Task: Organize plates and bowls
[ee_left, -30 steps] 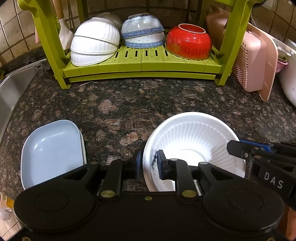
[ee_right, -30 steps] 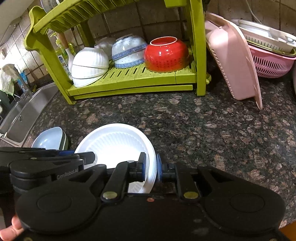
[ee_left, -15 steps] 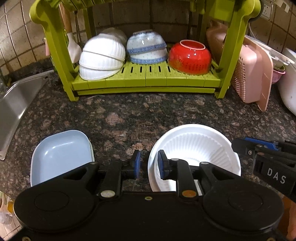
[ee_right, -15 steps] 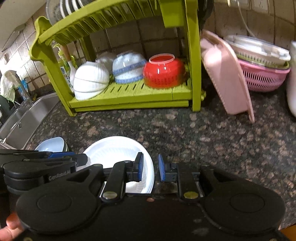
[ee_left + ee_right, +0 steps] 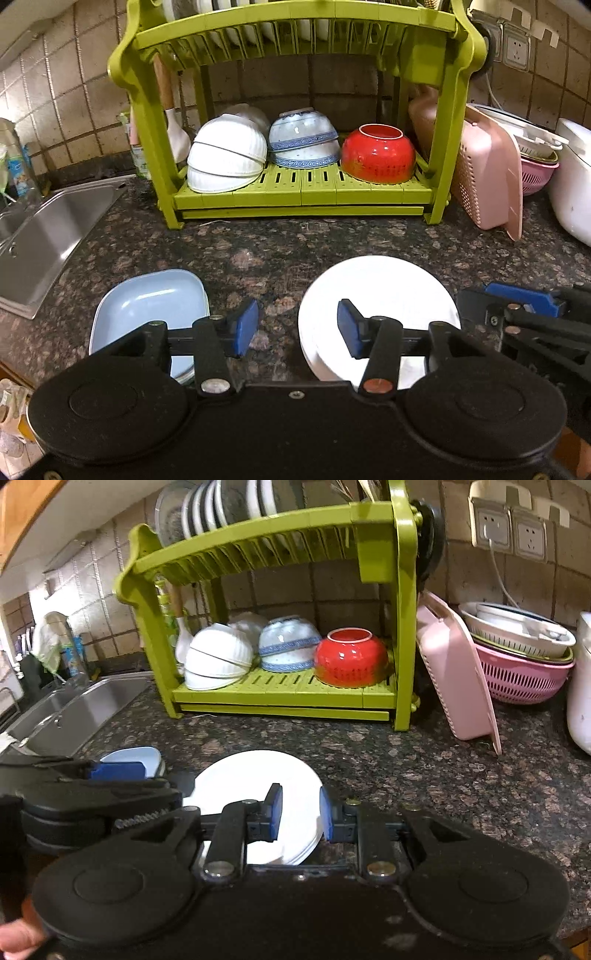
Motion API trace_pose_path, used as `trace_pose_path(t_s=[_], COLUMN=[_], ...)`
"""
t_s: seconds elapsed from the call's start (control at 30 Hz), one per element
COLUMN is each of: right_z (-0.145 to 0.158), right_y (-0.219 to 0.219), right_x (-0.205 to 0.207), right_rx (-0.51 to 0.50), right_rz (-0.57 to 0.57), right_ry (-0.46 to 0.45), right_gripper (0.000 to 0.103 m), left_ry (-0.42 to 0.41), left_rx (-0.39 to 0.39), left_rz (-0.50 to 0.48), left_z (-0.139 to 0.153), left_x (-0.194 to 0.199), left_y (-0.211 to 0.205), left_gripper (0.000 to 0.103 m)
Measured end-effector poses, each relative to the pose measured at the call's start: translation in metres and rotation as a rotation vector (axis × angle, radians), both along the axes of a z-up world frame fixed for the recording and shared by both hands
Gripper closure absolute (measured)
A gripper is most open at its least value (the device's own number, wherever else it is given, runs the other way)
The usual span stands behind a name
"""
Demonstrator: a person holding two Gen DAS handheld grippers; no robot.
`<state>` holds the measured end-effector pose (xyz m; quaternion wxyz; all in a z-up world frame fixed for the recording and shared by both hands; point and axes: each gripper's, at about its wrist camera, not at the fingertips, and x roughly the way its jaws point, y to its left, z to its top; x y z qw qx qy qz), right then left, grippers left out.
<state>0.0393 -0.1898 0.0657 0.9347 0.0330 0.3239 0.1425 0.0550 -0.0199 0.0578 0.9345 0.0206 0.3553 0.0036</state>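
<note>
My right gripper (image 5: 301,818) is open, its jaws either side of the near right rim of the round white plates (image 5: 255,779) stacked on the dark granite counter (image 5: 424,775). My left gripper (image 5: 297,330) is open wide, more to the left of this stack, so I judge the right one is better placed.

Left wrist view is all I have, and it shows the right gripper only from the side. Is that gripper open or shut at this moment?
Observer: Open. In the right wrist view the right gripper has its jaws apart, and the right rim of the white plates shows between them.
Operator: You say plates. To me it looks like one white plate.
Observer: It is a stack. The right wrist view shows several rims layered one under another at its near right edge.
</note>
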Motion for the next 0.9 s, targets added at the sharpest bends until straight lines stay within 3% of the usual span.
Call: trace_pose_path(t_s=[0.4, 0.63, 0.73, 0.9], right_z=[-0.016, -0.014, -0.010, 0.000], right_y=[-0.024, -0.040, -0.044, -0.041], right_x=[-0.005, 0.005, 0.006, -0.002], right_rx=[0.094, 0.149, 0.154, 0.163], right_rz=[-0.029, -0.074, -0.114, -0.108], right_ry=[0.045, 0.025, 0.002, -0.030], right_gripper=[0.075, 0.072, 0.067, 0.066], left_ry=[-0.006, -0.008, -0.012, 0.022], left_rx=[-0.010, 0.056, 0.044, -0.055], left_rz=[0.090, 0.152, 0.154, 0.178], left_z=[-0.002, 0.010, 0.017, 0.014], left_x=[-0.024, -0.028, -0.030, -0.030], left_y=[-0.021, -0.023, -0.017, 0.005], left_gripper=[0.047, 0.047, 0.047, 0.047])
